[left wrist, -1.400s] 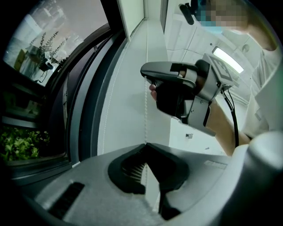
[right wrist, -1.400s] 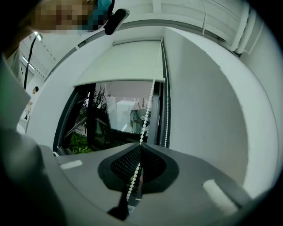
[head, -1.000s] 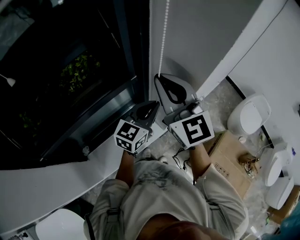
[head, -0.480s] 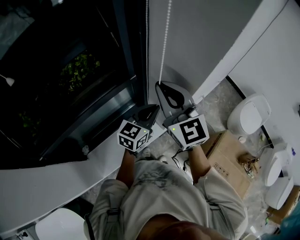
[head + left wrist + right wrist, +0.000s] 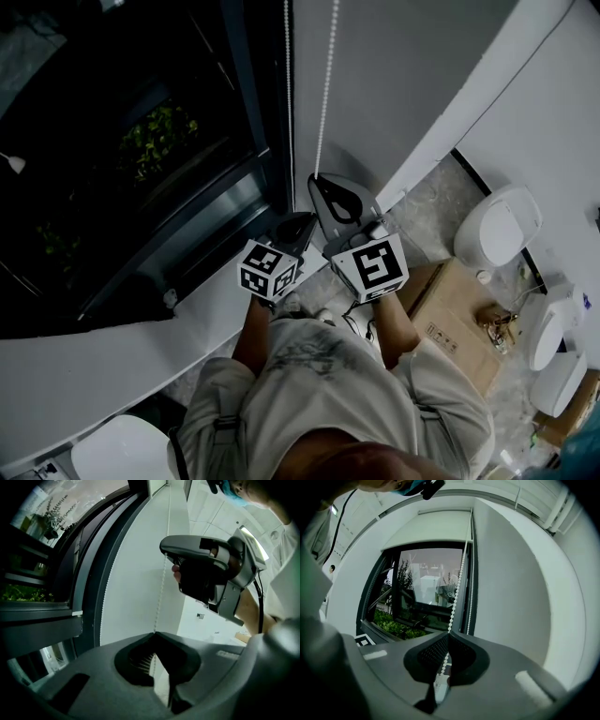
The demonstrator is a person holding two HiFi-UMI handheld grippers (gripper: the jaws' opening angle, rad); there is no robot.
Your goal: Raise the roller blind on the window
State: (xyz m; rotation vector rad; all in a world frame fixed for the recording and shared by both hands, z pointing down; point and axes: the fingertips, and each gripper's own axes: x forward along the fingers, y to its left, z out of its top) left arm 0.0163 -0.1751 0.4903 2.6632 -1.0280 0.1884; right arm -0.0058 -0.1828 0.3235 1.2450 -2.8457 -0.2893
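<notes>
I've got left gripper [image 5: 153, 634] and right gripper [image 5: 448, 634] both pinched on the bead chain [image 5: 457, 590] at the window's [image 5: 422, 597] right edge. The roller blind [image 5: 431, 529] sits at the window's top. If I pull crooked, the beads could slip free.
</notes>
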